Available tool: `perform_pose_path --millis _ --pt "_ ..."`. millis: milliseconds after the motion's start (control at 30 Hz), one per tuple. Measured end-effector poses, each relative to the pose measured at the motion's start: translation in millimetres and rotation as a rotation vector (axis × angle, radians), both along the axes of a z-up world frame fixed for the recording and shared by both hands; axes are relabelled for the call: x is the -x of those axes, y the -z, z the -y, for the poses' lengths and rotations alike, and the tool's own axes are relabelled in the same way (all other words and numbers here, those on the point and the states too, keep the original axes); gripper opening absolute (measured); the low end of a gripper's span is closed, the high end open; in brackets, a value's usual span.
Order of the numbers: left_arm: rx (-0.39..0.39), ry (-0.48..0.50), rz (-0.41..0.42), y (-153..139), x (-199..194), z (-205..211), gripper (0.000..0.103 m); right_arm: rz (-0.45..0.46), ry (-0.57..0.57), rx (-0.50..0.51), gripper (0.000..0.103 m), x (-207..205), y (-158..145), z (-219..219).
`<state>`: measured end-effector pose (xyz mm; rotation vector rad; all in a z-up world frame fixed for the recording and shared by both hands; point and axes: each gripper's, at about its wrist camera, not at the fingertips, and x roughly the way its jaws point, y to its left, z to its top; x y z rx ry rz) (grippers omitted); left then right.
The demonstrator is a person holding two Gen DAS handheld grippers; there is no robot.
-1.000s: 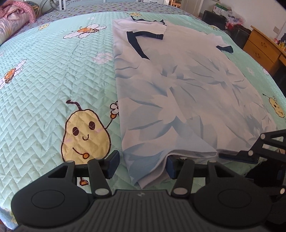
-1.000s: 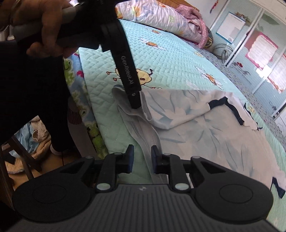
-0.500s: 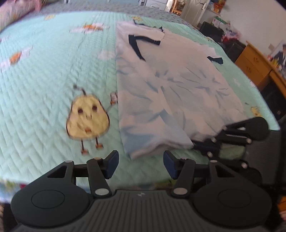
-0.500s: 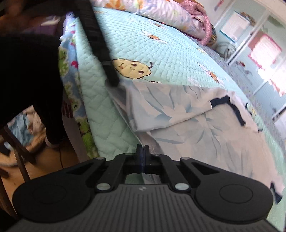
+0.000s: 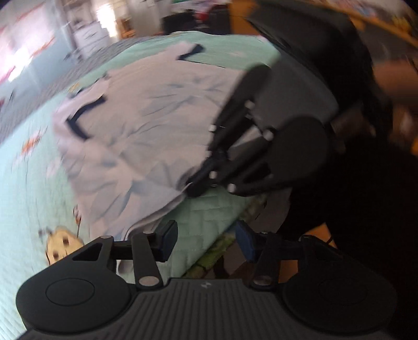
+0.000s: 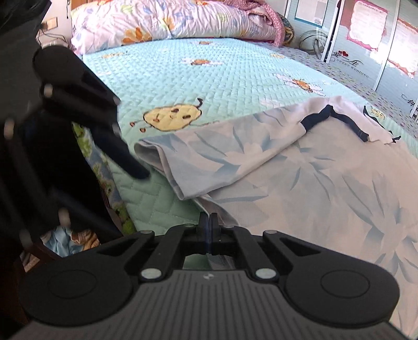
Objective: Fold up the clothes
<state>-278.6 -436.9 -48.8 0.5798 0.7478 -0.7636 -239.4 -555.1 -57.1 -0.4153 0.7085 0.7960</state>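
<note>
A pale blue floral garment (image 6: 313,183) with navy trim (image 6: 316,117) lies on the mint quilted bed (image 6: 222,73), its left side folded over. My right gripper (image 6: 208,230) is shut on the garment's near hem by the bed's edge; the blurred left wrist view shows its tip (image 5: 193,191) pinching the cloth (image 5: 156,117). My left gripper (image 5: 206,242) hovers over the bed's edge, jaws apart and closing, with only quilt behind them. The folded corner (image 5: 146,222) lies just beyond its left finger. One of its fingers (image 6: 125,157) points at that corner.
A pear cartoon (image 6: 172,117) is printed on the quilt left of the garment. Rolled bedding (image 6: 169,21) lies at the bed's head, with mirrored wardrobe doors (image 6: 365,39) beyond. The bed's side (image 6: 115,188) drops to the floor at the left. A person's dark clothing (image 5: 365,196) fills the right.
My right gripper has shut on the hem. The left gripper has backed off the folded corner, rolled and swung right toward the right gripper.
</note>
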Motion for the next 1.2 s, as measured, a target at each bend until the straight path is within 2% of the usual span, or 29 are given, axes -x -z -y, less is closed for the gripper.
perform_pose_path --millis 133,300,867,967,1033,1200 --pt "-0.068 0.037 0.045 11 -4 11 0.053 0.020 -0.027 0.016 0.000 2 -5 -2" --pt "-0.042 0.010 0.034 13 -16 7 0.053 0.013 -0.048 0.037 0.000 4 -3 -2" --pt "-0.108 0.127 0.064 5 -23 13 0.053 -0.040 -0.054 0.045 0.000 -5 3 -3" --pt "-0.098 0.150 0.084 -1 -20 15 0.053 -0.052 -0.052 0.040 0.000 -7 4 -2" --pt "-0.093 0.180 0.069 -2 -19 16 0.053 -0.056 -0.053 0.038 0.000 -7 5 -2" --pt "-0.157 0.235 0.061 8 -23 22 0.053 -0.064 -0.052 0.030 0.000 -8 5 -1"
